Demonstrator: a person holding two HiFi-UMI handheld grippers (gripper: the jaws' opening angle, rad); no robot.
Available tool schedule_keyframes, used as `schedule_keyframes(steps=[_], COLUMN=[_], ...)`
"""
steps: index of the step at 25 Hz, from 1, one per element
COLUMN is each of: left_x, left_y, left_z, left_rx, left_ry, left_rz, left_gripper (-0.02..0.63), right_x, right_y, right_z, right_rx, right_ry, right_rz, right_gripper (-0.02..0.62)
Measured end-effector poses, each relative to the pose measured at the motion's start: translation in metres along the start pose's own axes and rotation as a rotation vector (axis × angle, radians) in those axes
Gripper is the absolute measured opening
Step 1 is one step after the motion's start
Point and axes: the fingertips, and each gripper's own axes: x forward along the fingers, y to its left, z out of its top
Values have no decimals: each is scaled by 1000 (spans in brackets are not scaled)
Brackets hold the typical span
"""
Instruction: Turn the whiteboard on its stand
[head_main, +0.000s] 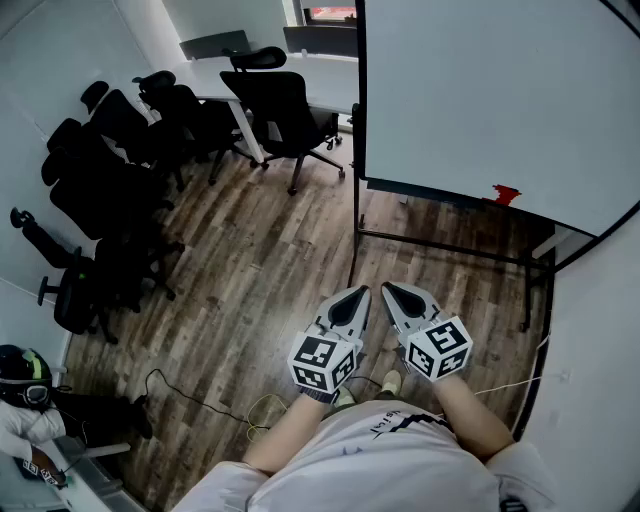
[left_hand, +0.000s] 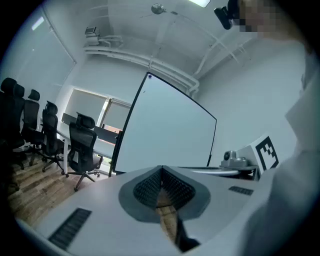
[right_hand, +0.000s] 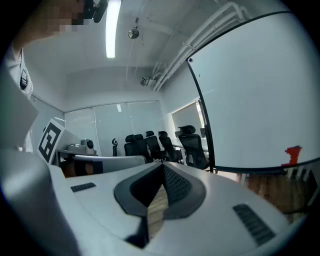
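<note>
Both empty, jaws together: left tool (head_main: 360, 292), right tool (head_main: 390, 289); whiteboard (head_main: 490, 90) upright, face toward them, long axis level.

White whiteboard (head_main: 490, 90), black frame, brown wood-grain floor (head_main: 250, 290).
The left tool (head_main: 362, 291) and right tool (head_main: 388, 288) are pale grey with dark pads and black-and-white square markers; ahead of them sits a small red piece (head_main: 507, 194), and the chairs (head_main: 285, 110) to their left are black.
</note>
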Motion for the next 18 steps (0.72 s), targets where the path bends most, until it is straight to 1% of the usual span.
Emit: schedule_keyframes(steps=[10,15,18], left_x=[-8,-8,-9], left_y=[7,8,17], left_z=[0,1,1], left_rx=[7,30,53], left_ry=[0,14,28], left_rz=[-8,-17,-15], left_gripper=[12,12,12], right_x=[5,4,7], right_y=[11,9,9], right_z=[-2,0,-1], right_rx=[-6,39,49], right_ry=[-1,-29,-44], right_rz=[-3,2,-7], right_gripper=[12,14,14])
